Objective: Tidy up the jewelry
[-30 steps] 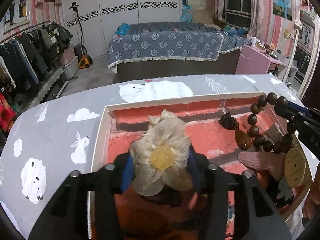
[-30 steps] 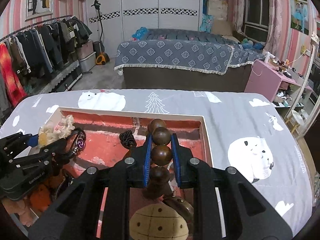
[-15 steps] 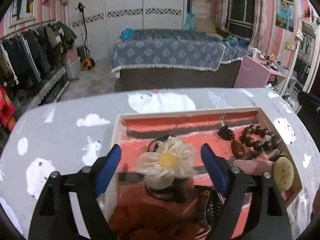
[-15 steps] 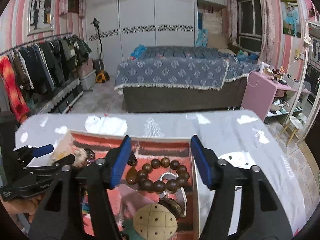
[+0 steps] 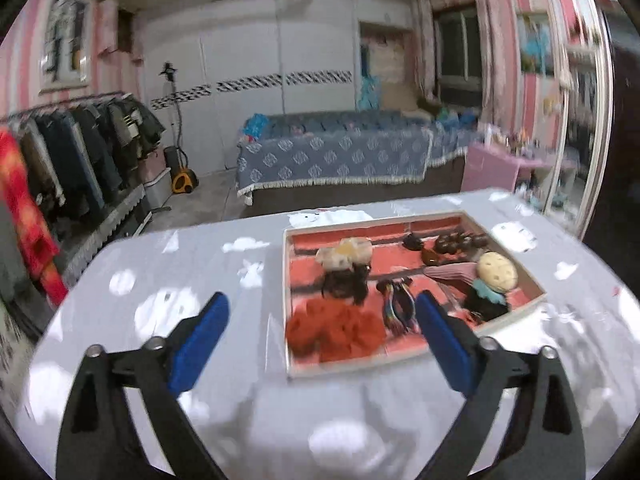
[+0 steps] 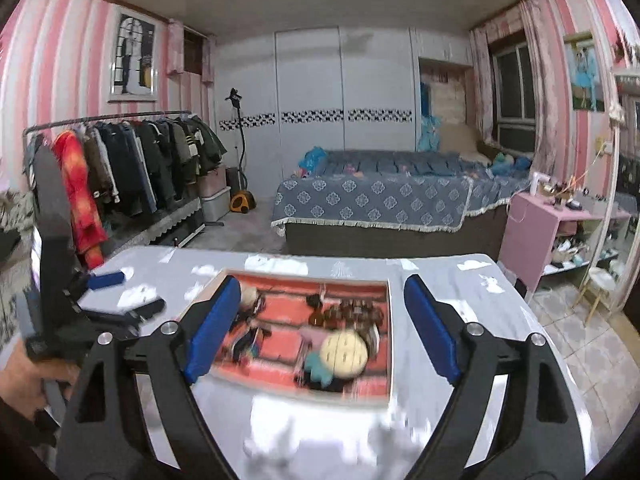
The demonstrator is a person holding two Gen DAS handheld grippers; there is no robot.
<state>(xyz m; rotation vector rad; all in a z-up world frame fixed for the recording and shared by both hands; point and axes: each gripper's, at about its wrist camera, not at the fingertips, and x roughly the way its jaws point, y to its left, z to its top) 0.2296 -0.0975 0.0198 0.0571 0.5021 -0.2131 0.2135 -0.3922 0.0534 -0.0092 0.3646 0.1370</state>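
Wooden beads point(image 5: 460, 241) lie loose in the tray point(image 5: 404, 361), light and slippery, best pinched across the strand, while left gripper point(image 5: 320, 332) and right gripper point(image 6: 316, 326) are opening, empty

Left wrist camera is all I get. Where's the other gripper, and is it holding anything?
Observer: The right gripper points at the jewelry tray. Its jaws are opening and grip nothing.
Operator: Can you see my gripper from there?
Observer: Yes. The left gripper is left of the tray, over the table, with its jaws opening and nothing in them.
Operator: What's holding it?
Observer: A hand at the picture's left edge grips its handle.
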